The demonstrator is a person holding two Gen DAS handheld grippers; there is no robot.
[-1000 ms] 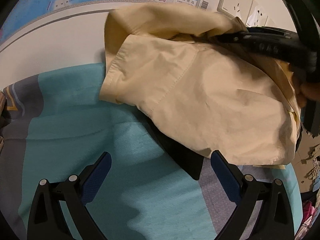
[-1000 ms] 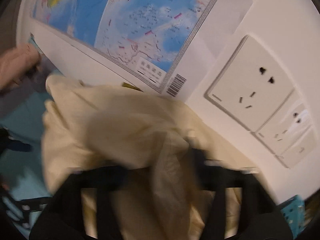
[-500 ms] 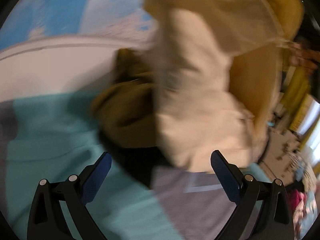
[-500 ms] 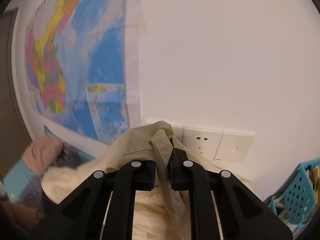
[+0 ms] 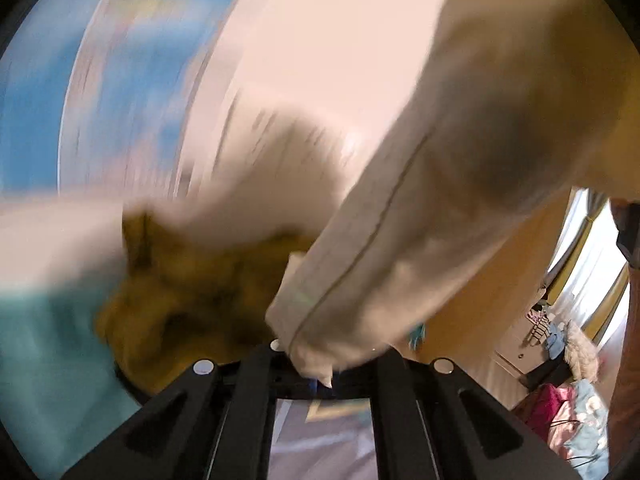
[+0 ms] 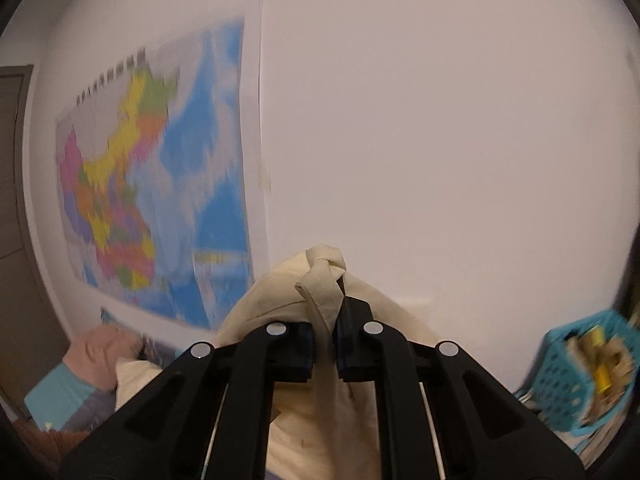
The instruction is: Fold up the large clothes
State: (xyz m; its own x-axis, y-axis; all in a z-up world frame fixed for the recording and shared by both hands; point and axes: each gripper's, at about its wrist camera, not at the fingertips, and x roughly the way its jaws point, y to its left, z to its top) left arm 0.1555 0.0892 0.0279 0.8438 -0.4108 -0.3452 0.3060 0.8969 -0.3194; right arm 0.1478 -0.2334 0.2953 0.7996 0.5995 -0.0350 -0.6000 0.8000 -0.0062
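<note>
The folding looks to be only at its start: the cream garment (image 6: 320,360) hangs in the air, not yet spread or folded. The right gripper (image 6: 325,350) pinches an upper edge, its jaws closing on it. The left gripper (image 5: 320,376) has its jaws pressed together on a lower hem above the bed (image 5: 36,380).

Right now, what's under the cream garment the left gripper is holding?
Under the cream garment lies a mustard-yellow cloth on the teal bed cover. The garment covers whatever lies farther back.

Cream garment (image 6: 320,280) between closing right hand-held gripper (image 6: 325,354) jaws (blurred map (image 6: 160,184) behind)
</note>
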